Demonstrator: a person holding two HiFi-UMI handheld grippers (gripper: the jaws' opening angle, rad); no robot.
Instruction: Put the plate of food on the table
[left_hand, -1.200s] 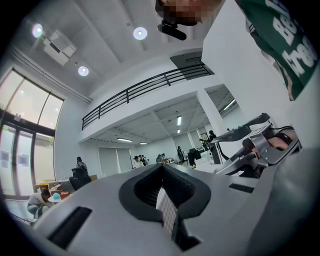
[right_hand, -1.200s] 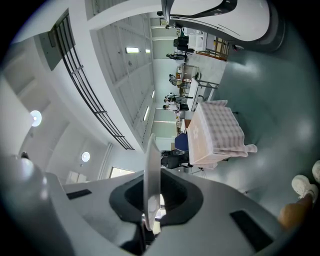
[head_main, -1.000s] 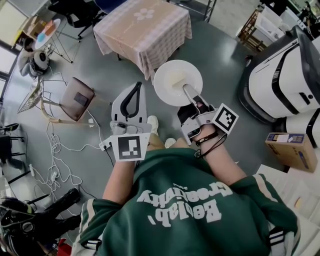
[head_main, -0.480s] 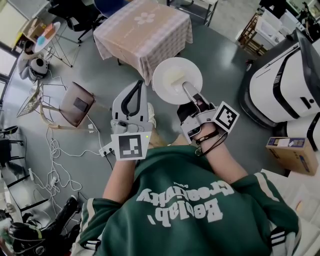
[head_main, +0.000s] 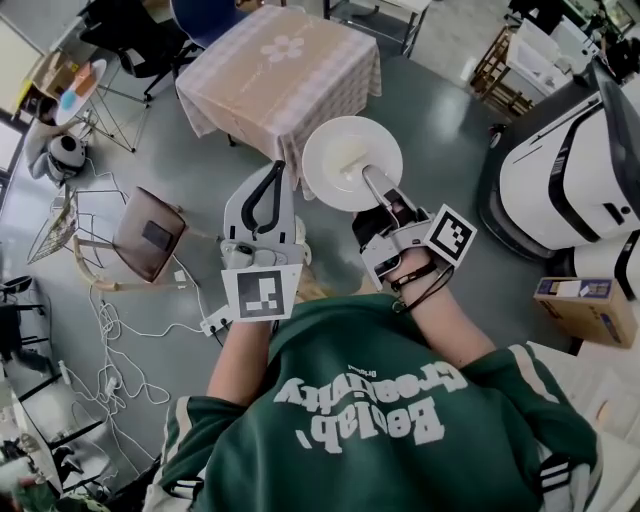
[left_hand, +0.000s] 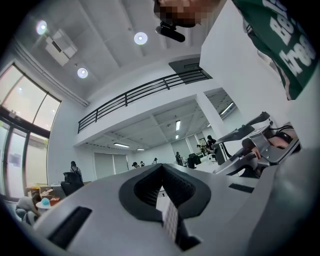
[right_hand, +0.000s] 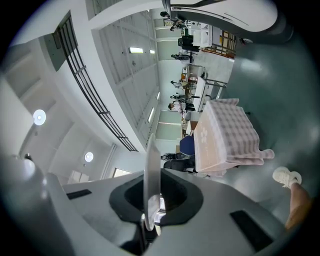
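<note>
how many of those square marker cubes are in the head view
2. One marker cube sits on the left gripper, lower centre-left; the second marker cube sits on the right gripper, which grips the white plate. None looks hidden.

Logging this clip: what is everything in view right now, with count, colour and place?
plate: one, white, held over the floor, short of the table
food: one pale piece, on the plate
table: one, pinkish checked cloth, ahead of the plate
chair: one, brown seat, on the floor at left
cables: several, white, on the floor at left
cardboard box: one, brown, on the floor at right
machine: one, white and black, at right
left gripper: one, grey, shut and empty
right gripper: one, grey, shut on the plate's rim
sweatshirt: one, green, on the person
</note>
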